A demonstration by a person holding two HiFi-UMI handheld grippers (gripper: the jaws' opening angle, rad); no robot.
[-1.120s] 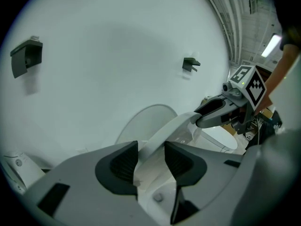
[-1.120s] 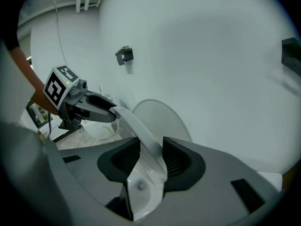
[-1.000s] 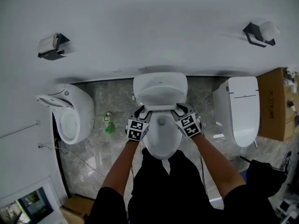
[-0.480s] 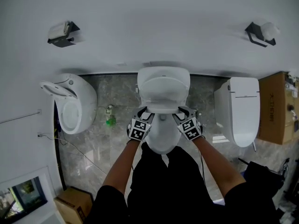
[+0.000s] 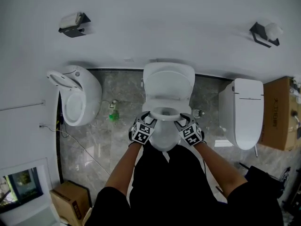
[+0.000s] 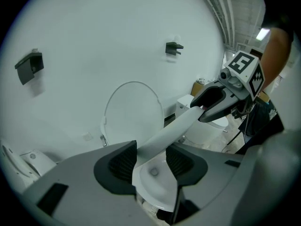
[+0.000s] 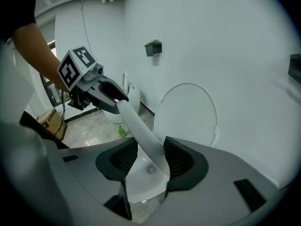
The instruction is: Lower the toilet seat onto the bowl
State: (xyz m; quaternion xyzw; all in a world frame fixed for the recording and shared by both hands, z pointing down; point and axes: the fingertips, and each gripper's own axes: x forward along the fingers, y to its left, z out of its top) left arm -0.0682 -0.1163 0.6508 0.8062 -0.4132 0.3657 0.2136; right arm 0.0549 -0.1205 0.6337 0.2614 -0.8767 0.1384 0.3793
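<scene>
The white toilet seat ring [image 5: 164, 113] is tilted partway down between the upright lid [image 5: 168, 86] and the bowl [image 5: 163, 138]. My left gripper [image 5: 146, 120] grips its left side and my right gripper [image 5: 181, 120] its right side. In the left gripper view the seat [image 6: 164, 135] runs between the pads of the left gripper [image 6: 151, 160] across to the right gripper [image 6: 221, 102]. In the right gripper view the seat [image 7: 141, 131] lies between the pads of the right gripper [image 7: 150, 159]. Both pairs of jaws have just been opening a little, the seat still between them.
An open toilet [image 5: 77, 100] stands to the left and a closed one [image 5: 247, 112] to the right. A green bottle [image 5: 113, 117] sits on the stone floor. Cardboard boxes [image 5: 277, 112] [image 5: 70, 199] and two wall paper holders [image 5: 73, 25] [image 5: 263, 32] are around.
Both grippers have moved toward me with the seat, which has swung away from the lid and lower over the bowl.
</scene>
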